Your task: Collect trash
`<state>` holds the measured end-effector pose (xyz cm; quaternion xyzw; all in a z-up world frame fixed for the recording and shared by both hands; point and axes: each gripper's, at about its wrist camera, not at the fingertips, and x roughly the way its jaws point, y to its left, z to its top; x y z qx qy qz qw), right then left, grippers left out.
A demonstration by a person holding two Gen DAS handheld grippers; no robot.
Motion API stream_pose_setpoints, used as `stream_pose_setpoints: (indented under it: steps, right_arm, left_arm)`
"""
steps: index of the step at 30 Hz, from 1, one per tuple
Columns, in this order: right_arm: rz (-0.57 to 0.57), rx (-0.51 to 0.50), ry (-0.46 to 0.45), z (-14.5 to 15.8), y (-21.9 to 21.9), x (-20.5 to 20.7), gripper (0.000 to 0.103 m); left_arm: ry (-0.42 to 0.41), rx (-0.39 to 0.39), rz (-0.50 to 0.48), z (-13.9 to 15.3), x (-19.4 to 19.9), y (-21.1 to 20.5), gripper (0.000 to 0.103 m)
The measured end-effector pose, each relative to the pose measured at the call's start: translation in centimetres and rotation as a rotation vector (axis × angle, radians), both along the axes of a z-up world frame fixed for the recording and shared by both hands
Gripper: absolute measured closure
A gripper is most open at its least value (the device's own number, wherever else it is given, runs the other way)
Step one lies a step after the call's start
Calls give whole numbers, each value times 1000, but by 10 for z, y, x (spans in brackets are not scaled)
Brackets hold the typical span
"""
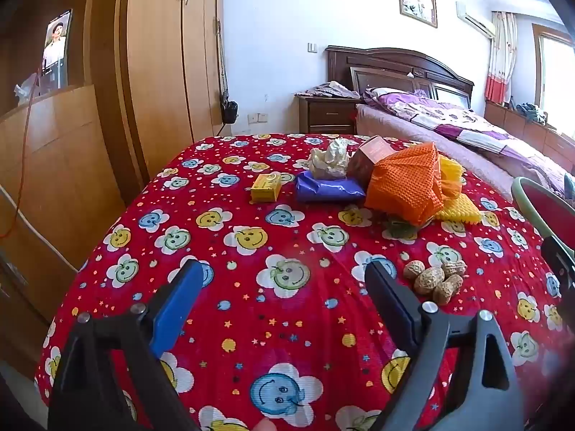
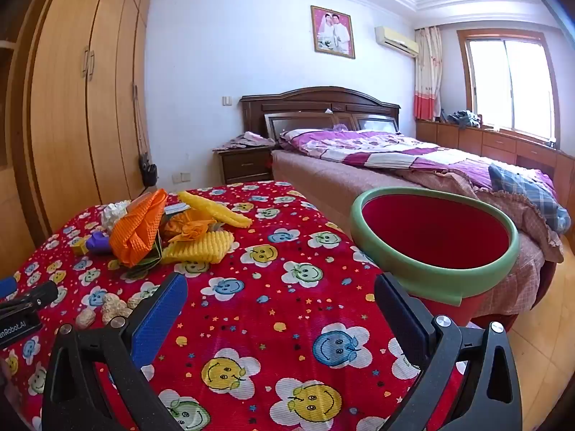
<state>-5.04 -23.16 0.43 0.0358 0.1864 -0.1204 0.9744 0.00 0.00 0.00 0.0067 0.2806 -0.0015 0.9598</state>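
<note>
On the red smiley-print tablecloth [image 1: 287,237] lies a heap of trash: orange foam netting [image 1: 406,186], yellow foam netting [image 1: 460,208], a crumpled white tissue [image 1: 330,160], a blue wrapper [image 1: 327,190], a small yellow box [image 1: 266,187] and a brown pack [image 1: 370,158]. Several peanuts [image 1: 435,278] lie just right of my left gripper [image 1: 287,280], which is open and empty. My right gripper [image 2: 280,294] is open too, over bare cloth. The red bin with a green rim [image 2: 435,269] stands at the table's right edge. The same orange netting [image 2: 138,230] and peanuts [image 2: 107,309] show at the left.
A wooden wardrobe [image 1: 161,54] stands to the left. Beyond the table are a bed [image 2: 413,158] with a purple quilt and a dark nightstand [image 2: 244,163]. A low cabinet [image 2: 503,147] runs under the window. The left gripper's body [image 2: 25,309] shows at the right wrist view's left edge.
</note>
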Motion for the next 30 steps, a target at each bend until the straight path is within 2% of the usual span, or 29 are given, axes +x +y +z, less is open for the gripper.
stream_pose_setpoints:
  steps: [30]
  right_arm:
    - [1,-1,-2,1,2,0,0]
  left_arm:
    - [6,0,0,0,0,0,12]
